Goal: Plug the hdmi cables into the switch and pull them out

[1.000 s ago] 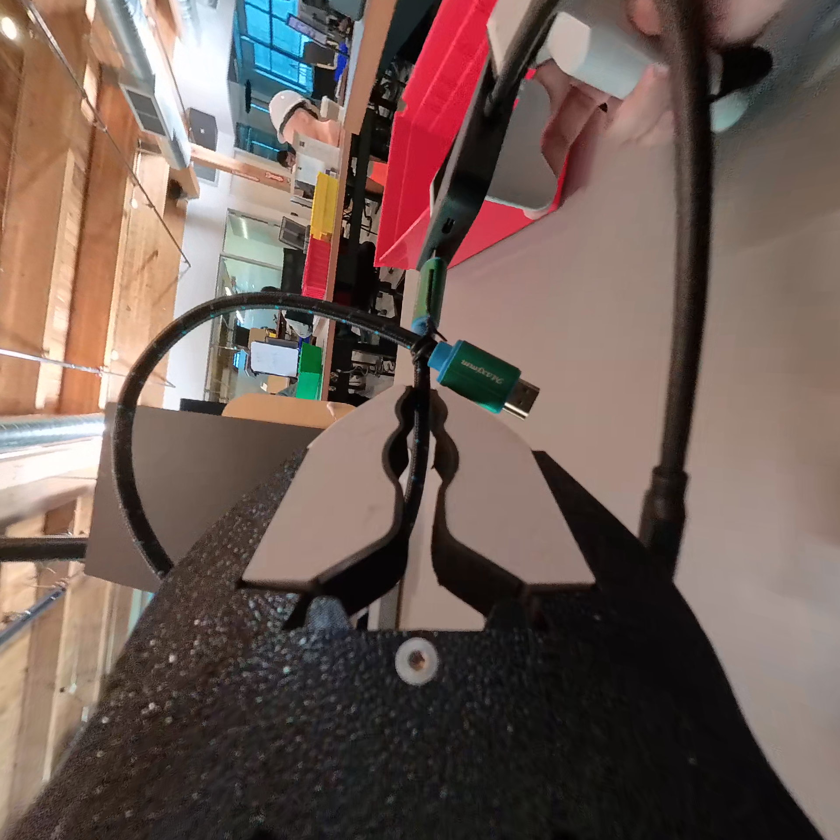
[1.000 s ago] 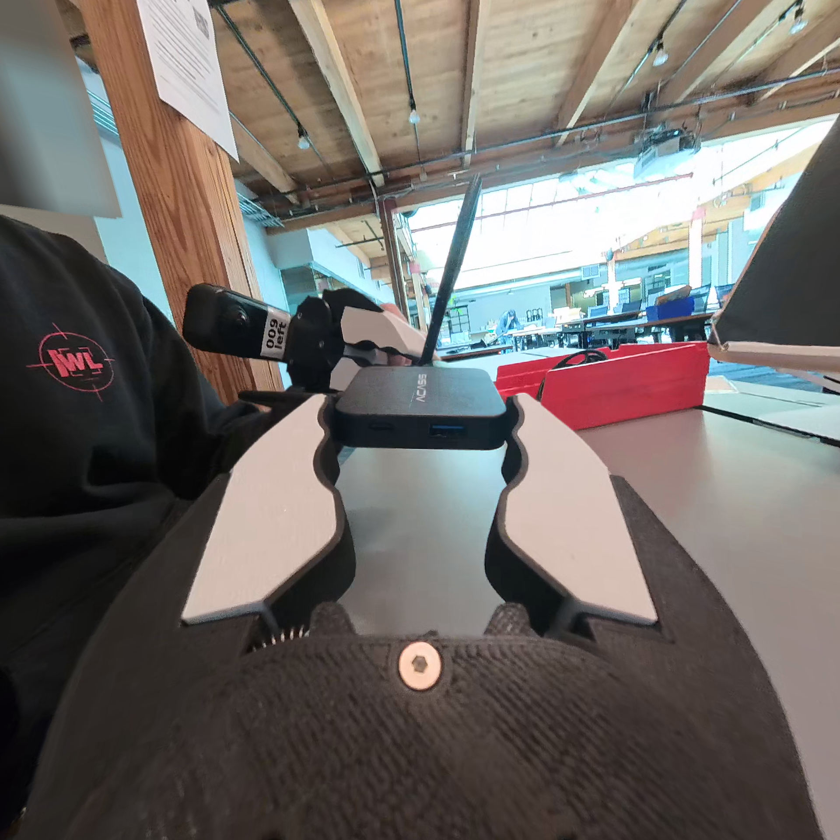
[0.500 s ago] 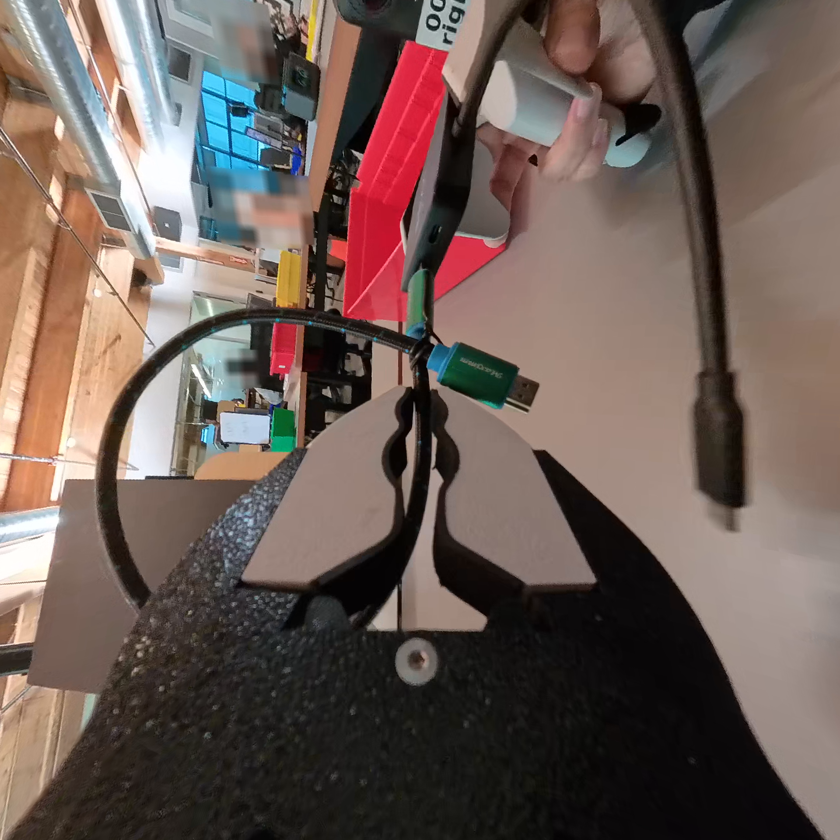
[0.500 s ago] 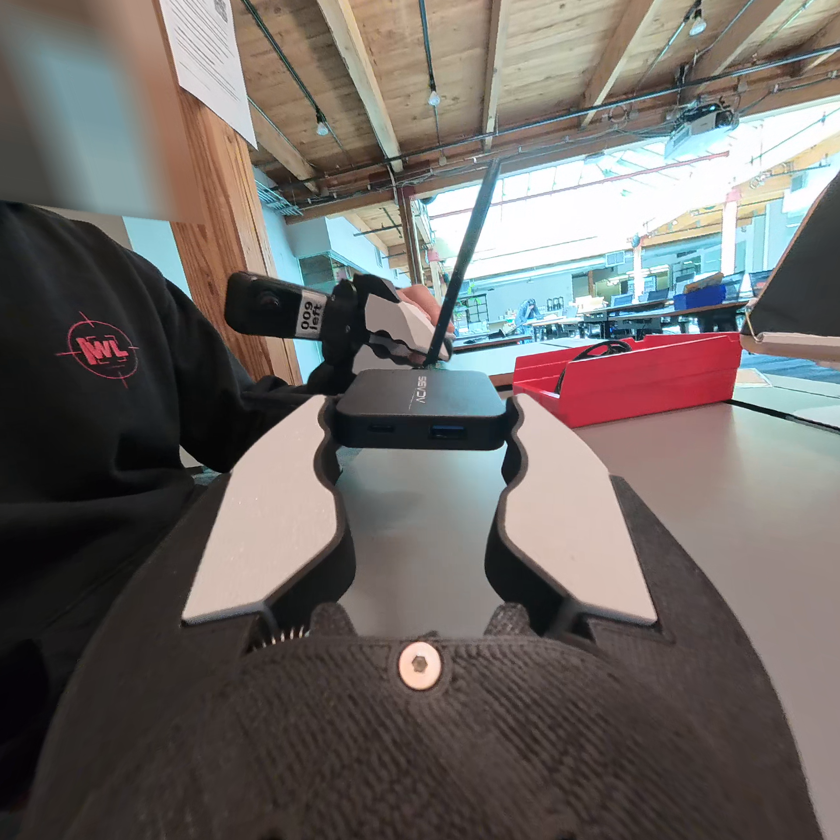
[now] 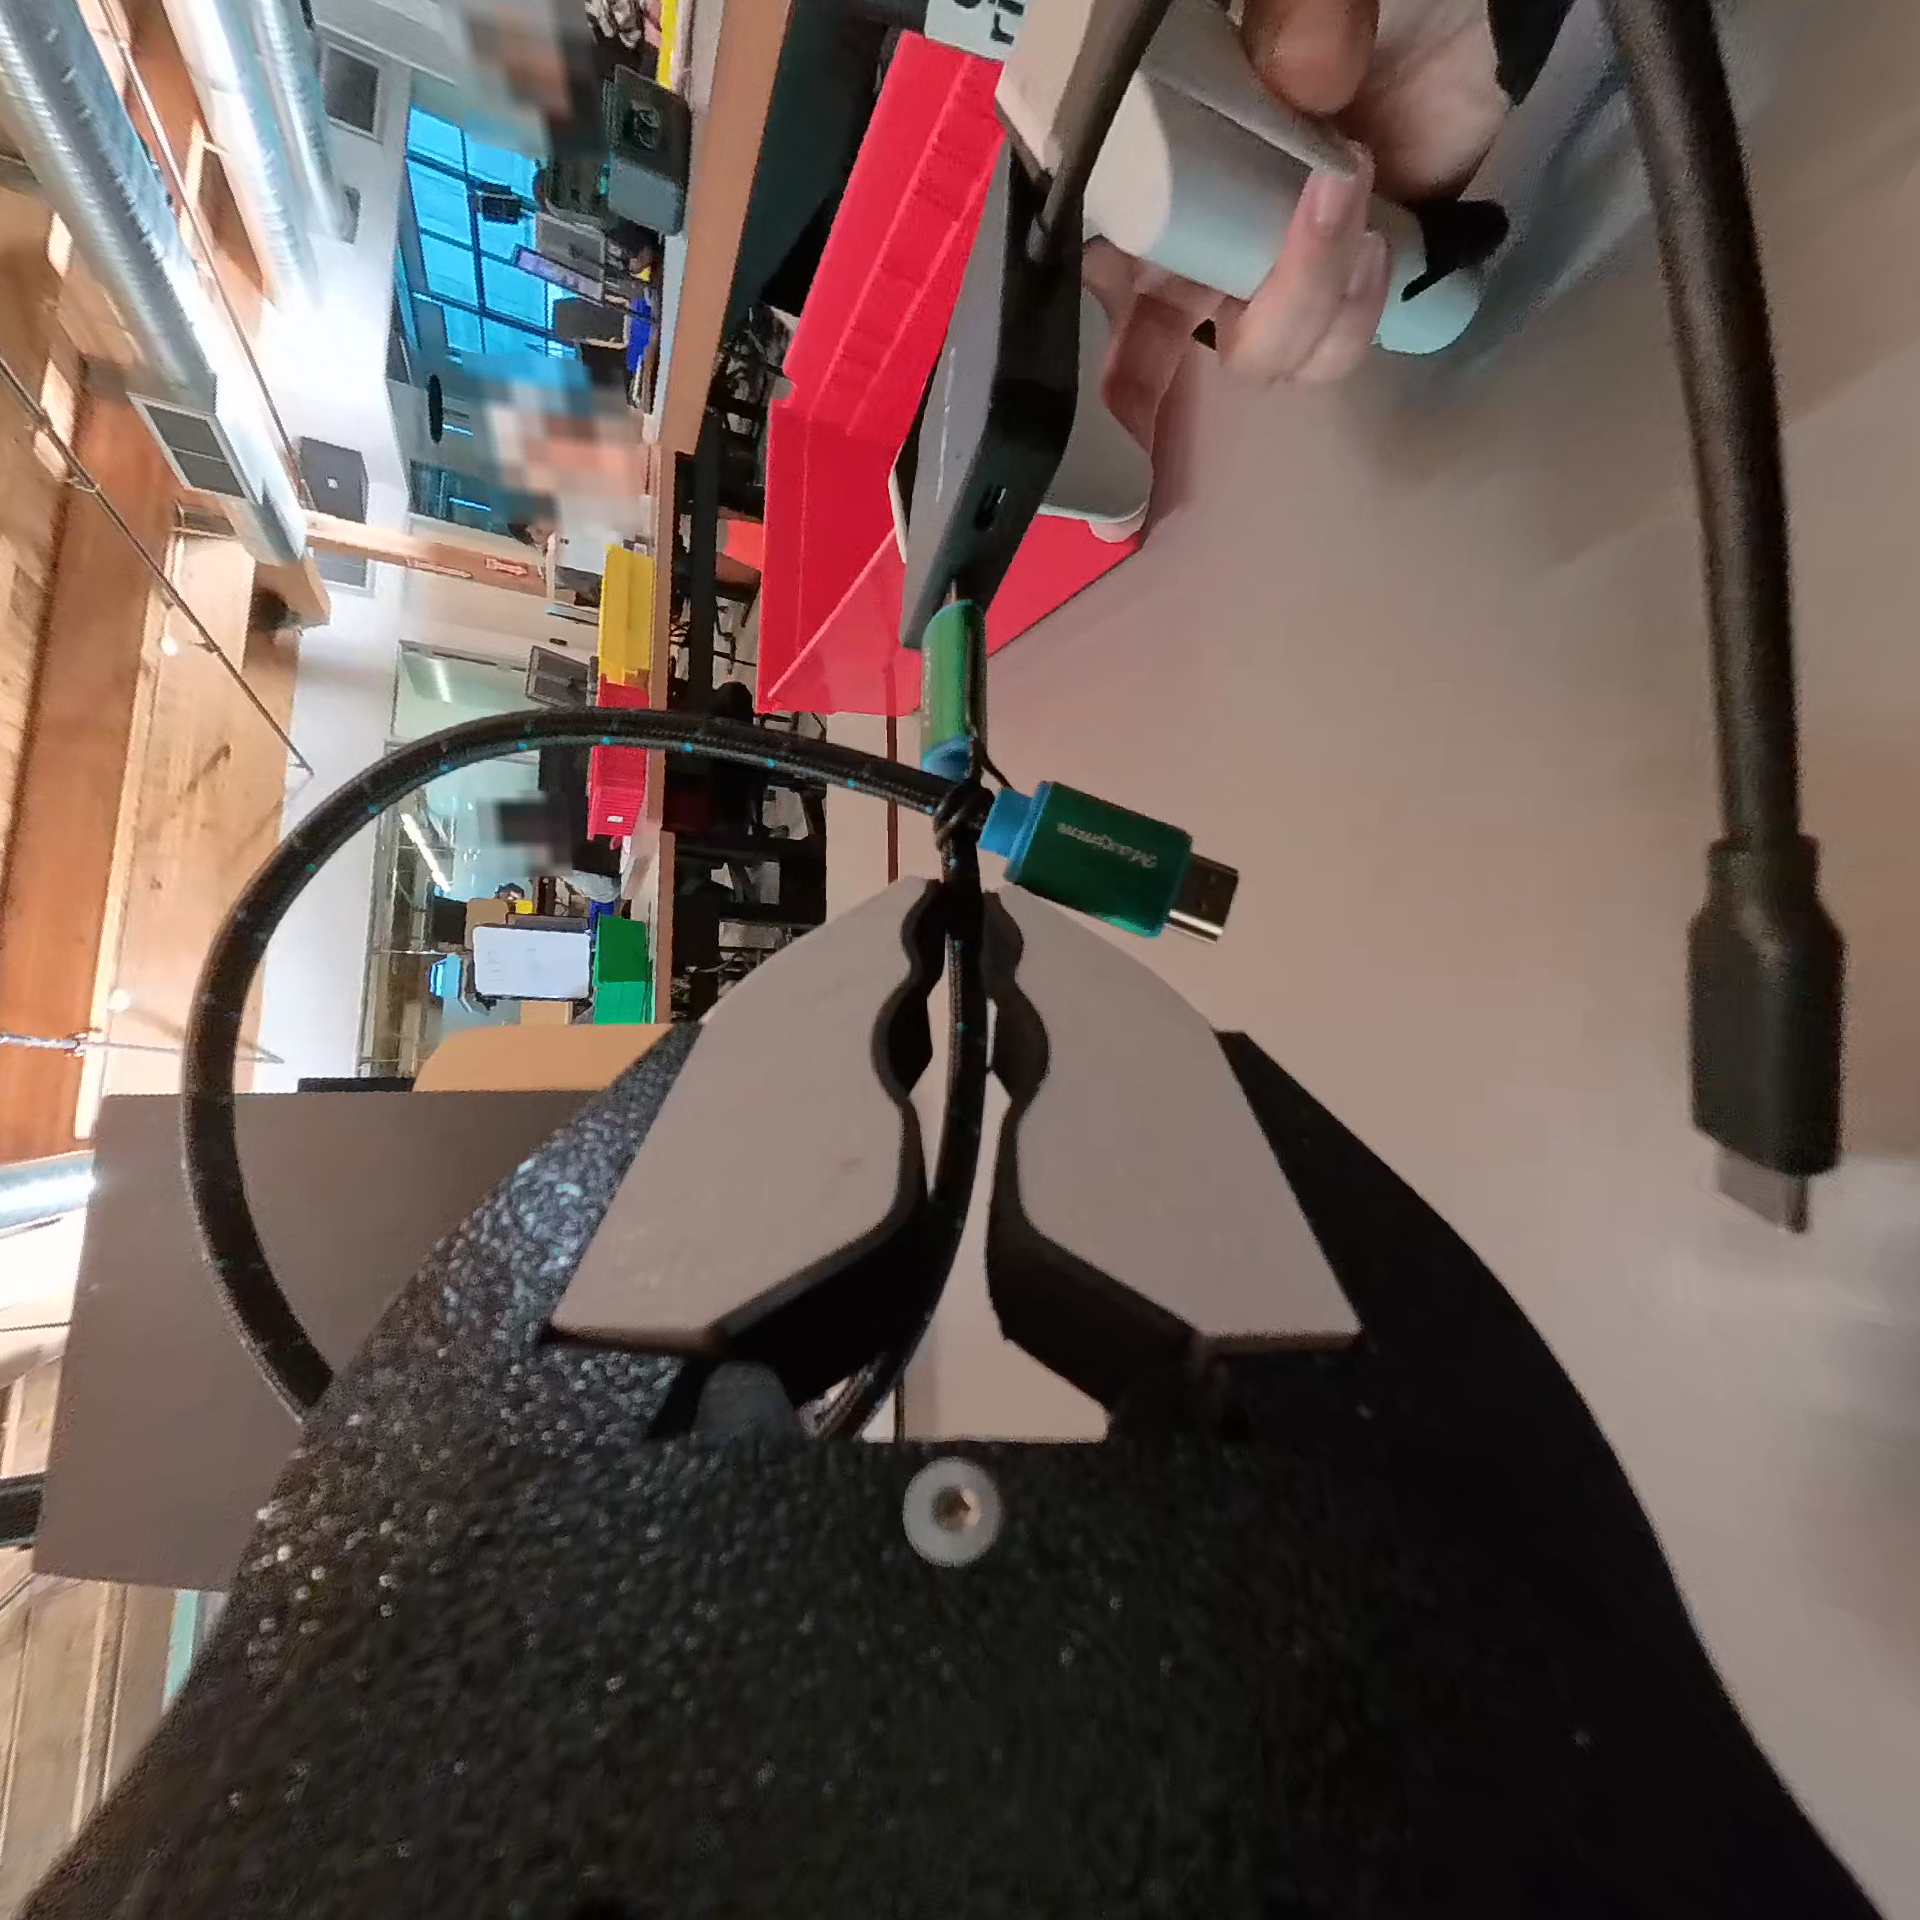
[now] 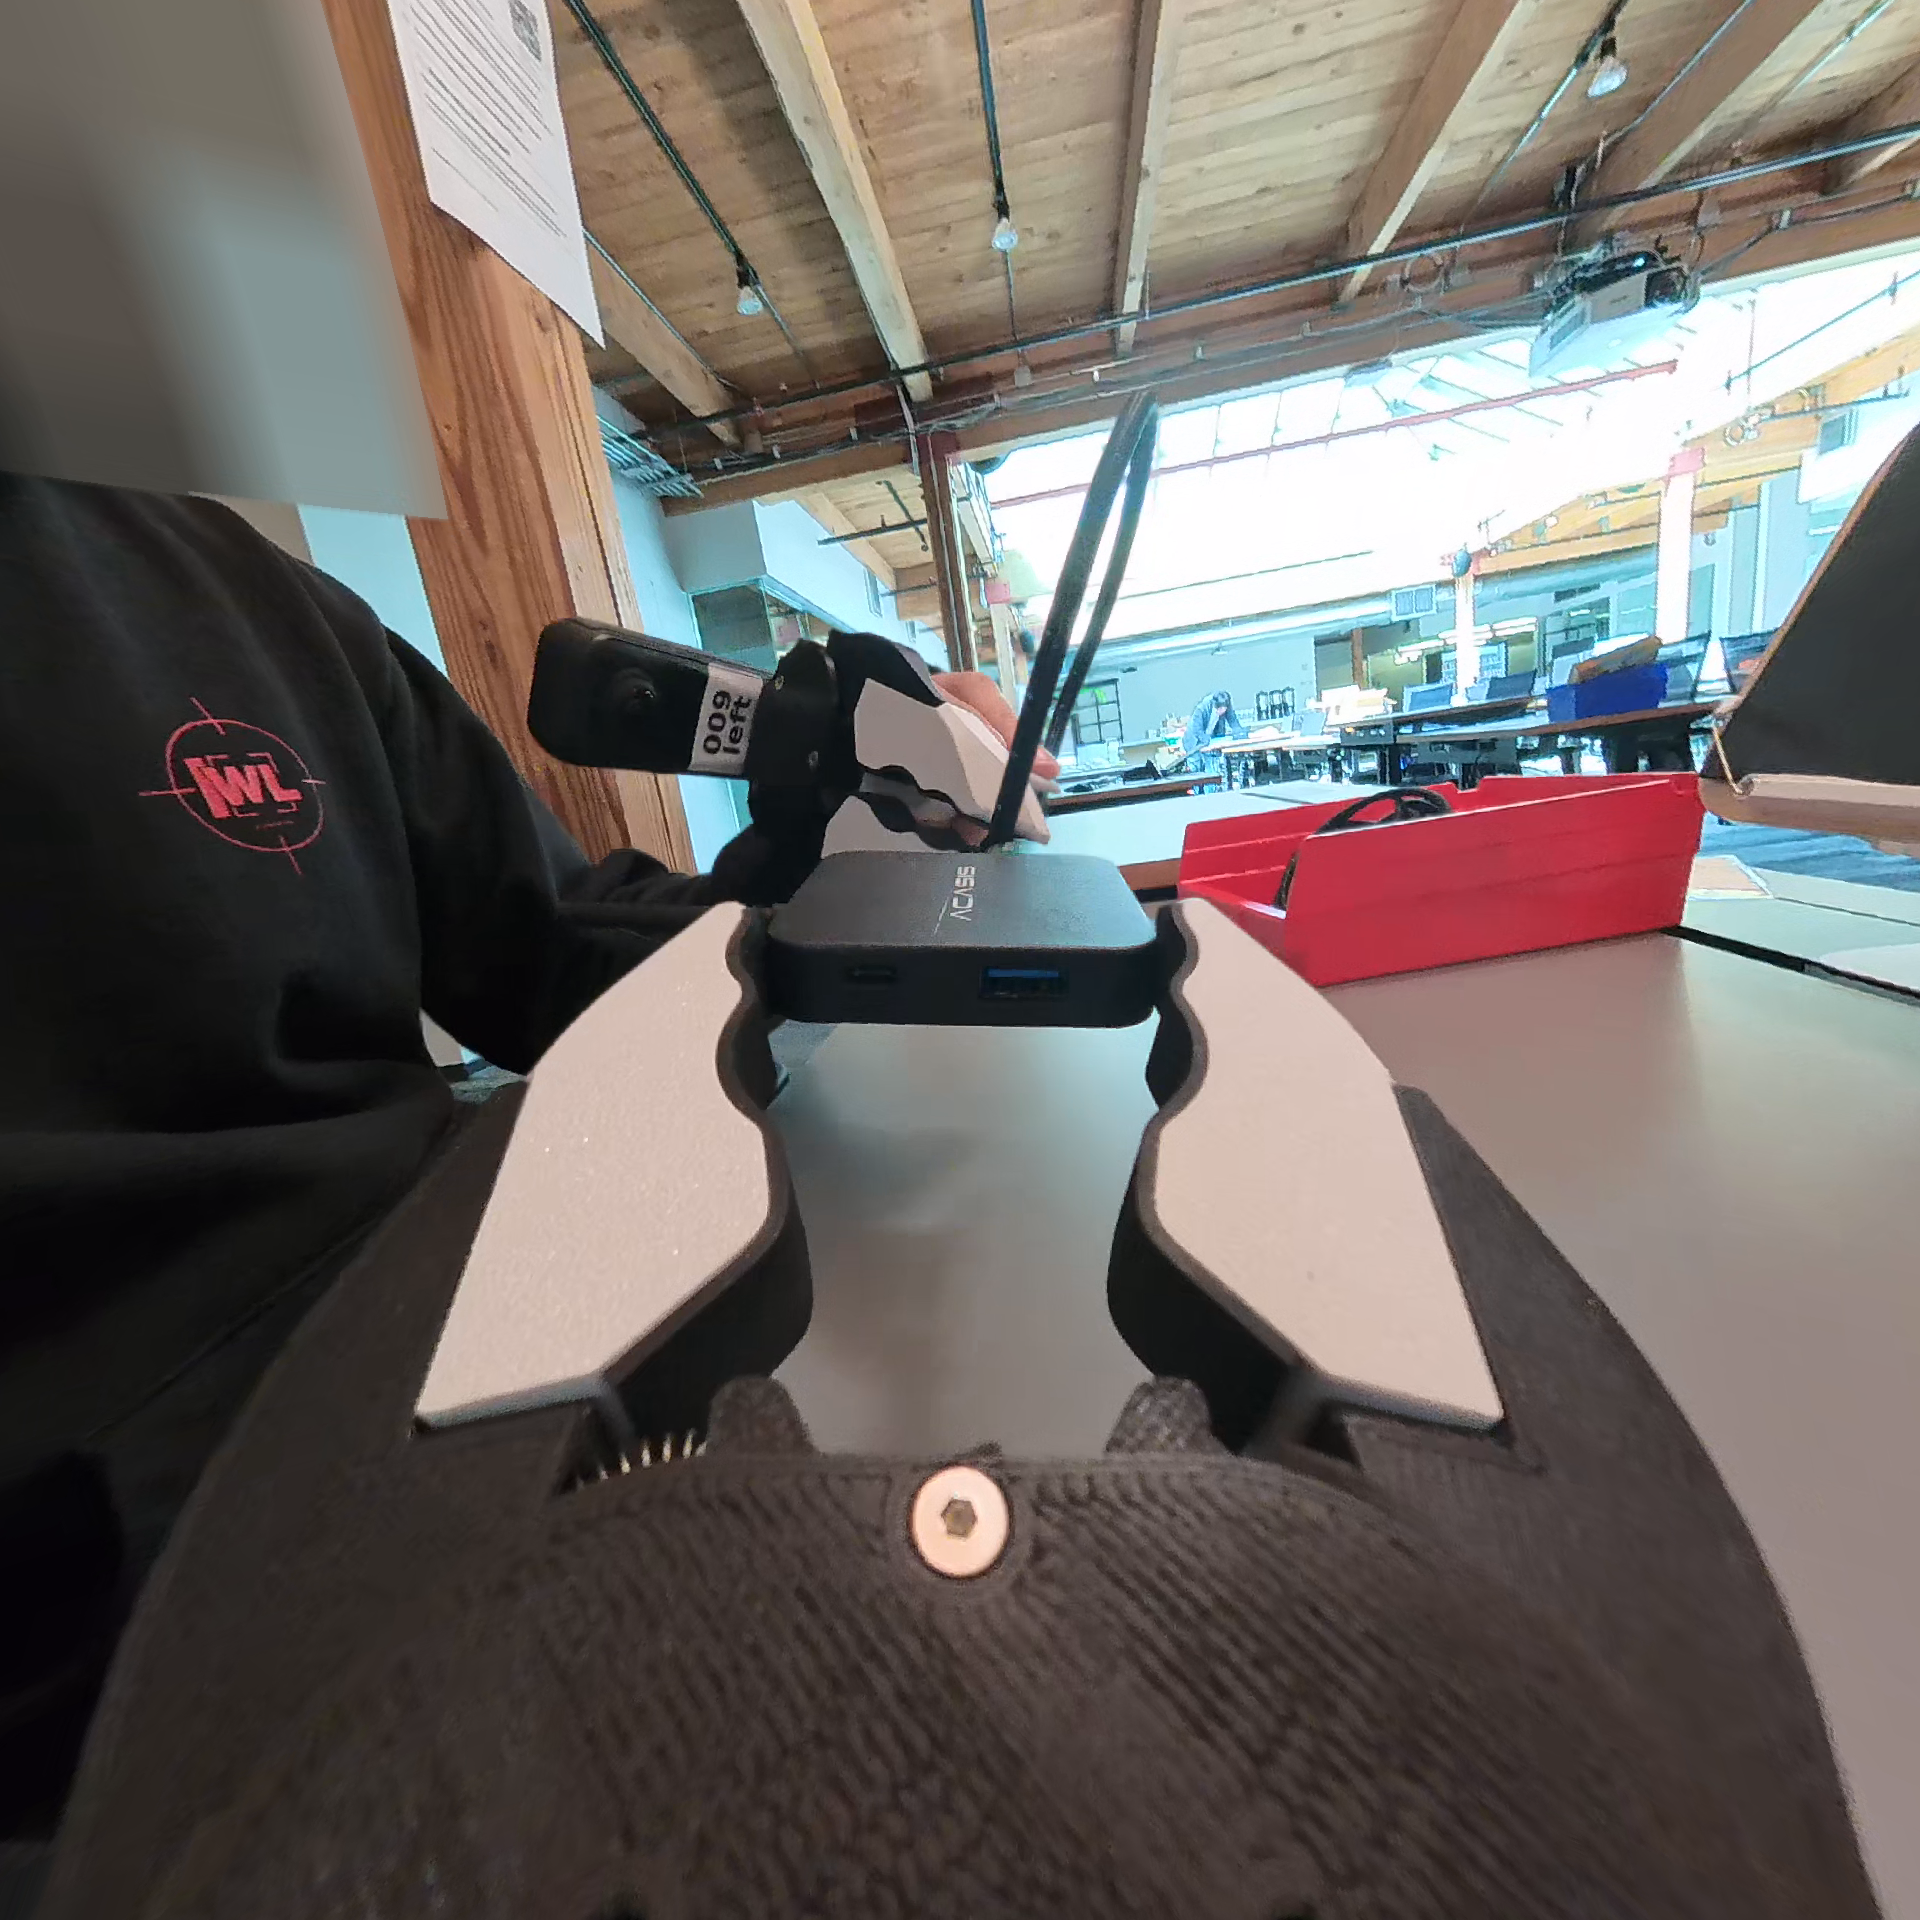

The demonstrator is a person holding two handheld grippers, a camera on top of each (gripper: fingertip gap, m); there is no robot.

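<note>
Two grippers share the work here, and we hold both. Our right gripper (image 6: 961, 956) is clamped on the flat black rectangular switch (image 6: 961, 914), one grey finger pressed to each short side, keeping it level just above the grey tabletop (image 6: 1610, 1091). Our left gripper (image 5: 961, 914) is pinched tight on the black braided cable with blue flecks (image 5: 416, 790), gripping the cord itself just behind a green metal plug with a blue collar (image 5: 940, 686).

That plug sits straight ahead of our left fingertips, its long axis in line with them, and its nose meets the near edge of the switch; we cannot tell how deep it is seated. A second green plug of the same cable (image 5: 1101, 883) juts free to the side, touching nothing. A thicker plain black cable (image 5: 1756, 1039) hangs loose, its connector unplugged.

We judge that the coming move runs along that shared axis: push or pull straight, with the left gripper nearer the plug and the right bracing the switch. A red plastic bin (image 6: 1455, 873) stands behind.
</note>
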